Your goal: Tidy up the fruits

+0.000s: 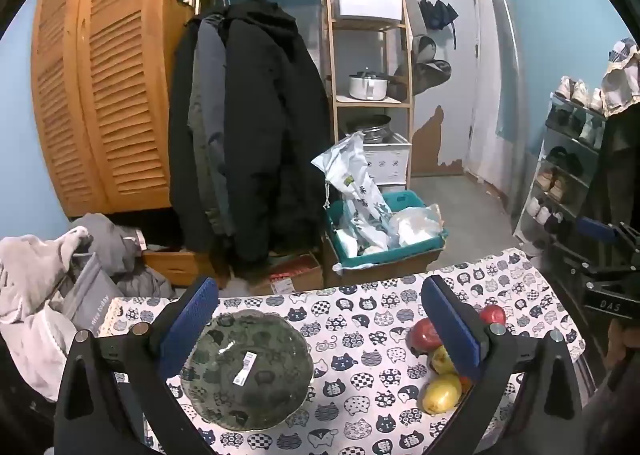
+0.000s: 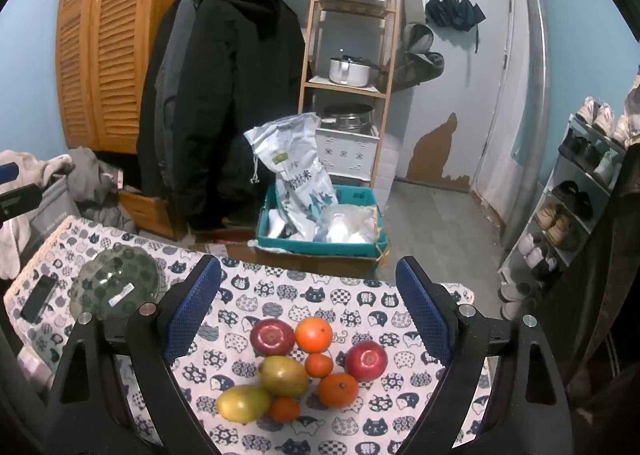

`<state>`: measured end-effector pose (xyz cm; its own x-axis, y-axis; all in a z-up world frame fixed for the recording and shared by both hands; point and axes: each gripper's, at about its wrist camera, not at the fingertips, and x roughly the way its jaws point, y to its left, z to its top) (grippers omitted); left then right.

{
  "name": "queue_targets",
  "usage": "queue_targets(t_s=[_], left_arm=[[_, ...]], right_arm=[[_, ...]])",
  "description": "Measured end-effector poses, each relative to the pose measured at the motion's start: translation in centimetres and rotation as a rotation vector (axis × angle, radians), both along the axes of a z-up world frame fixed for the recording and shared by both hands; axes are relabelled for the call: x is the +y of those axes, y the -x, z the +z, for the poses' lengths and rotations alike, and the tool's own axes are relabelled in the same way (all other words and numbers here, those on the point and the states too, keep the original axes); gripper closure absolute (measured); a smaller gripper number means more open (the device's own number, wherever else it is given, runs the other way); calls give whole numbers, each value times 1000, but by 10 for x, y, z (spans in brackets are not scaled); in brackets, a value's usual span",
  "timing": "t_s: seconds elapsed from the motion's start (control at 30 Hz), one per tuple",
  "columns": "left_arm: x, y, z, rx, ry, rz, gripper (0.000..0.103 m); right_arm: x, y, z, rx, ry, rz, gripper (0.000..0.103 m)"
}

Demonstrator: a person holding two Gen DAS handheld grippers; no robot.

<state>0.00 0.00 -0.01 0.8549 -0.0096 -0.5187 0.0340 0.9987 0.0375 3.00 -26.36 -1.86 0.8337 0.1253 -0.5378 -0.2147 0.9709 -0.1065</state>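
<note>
Right wrist view shows the fruit (image 2: 304,367) bunched between the spread blue pads of the right claw (image 2: 308,311), on the bench (image 2: 280,295) near its right edge: two apples, two mangoes and several oranges, some touching. The glass bowl (image 2: 116,287) sits well apart, toward the left end. In the left wrist view the left claw (image 1: 320,327) hangs wide open and empty over that bowl, the fruit off beside its right finger. The right claw, likewise open and empty, is judged the nearer one for a first pick.
</note>
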Motion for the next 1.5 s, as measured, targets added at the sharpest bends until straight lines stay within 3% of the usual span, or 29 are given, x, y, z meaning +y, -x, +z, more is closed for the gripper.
queue_targets(t_s=[0.13,1.5], left_arm=[[2,0,0,3,27,-3,1],[-8,4,0,-3,17,-17,1]], right_arm=[[0,0,0,3,-1,0,16],[1,-1,1,8,2,0,16]])
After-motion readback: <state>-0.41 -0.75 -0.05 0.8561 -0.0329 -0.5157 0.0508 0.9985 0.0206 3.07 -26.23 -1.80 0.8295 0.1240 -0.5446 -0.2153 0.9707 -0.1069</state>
